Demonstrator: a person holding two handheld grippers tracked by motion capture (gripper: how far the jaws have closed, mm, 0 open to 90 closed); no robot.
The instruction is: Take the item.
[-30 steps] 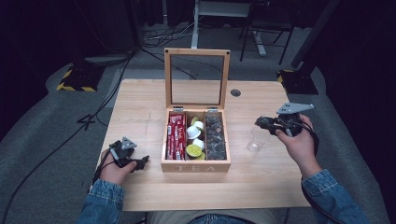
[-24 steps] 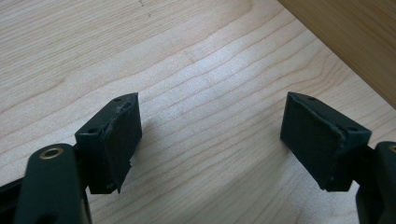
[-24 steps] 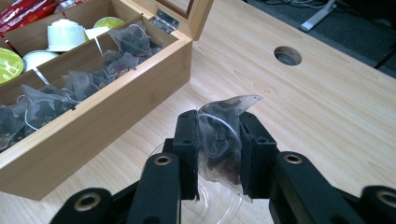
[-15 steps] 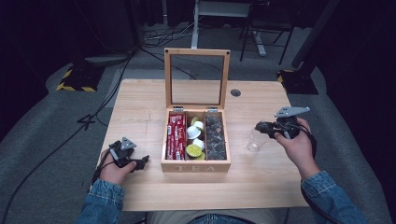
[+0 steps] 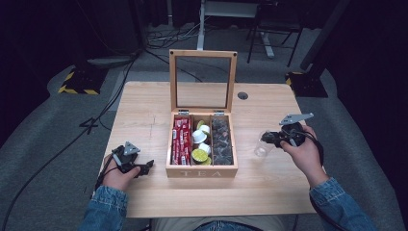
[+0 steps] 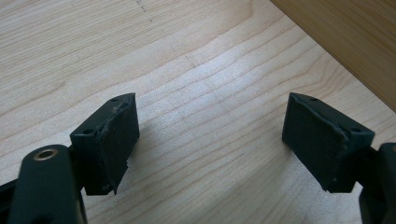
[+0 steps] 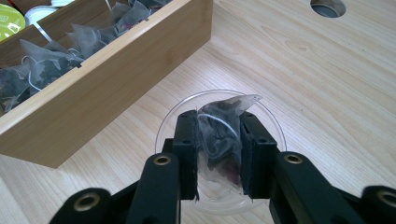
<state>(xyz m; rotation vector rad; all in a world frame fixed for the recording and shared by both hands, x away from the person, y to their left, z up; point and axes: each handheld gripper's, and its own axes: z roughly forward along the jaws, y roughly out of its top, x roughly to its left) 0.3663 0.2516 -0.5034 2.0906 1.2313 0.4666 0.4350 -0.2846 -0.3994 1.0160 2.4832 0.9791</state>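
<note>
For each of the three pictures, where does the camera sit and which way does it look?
High view: above the person's side, facing forward and down on the table; both forearms and hands show.
Left gripper view: on the left tool, looking down at bare table wood; its jaws stand apart.
Right gripper view: on the right tool, looking down at a tea bag pinched over a clear cup.
The high and right gripper views share the tea box and cup.

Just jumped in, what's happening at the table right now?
A person is moving a tea bag from the tea box into a clear cup. The right gripper is shut on the bag, right over the cup's mouth. The left gripper rests open on the table left of the box, holding nothing.
</note>
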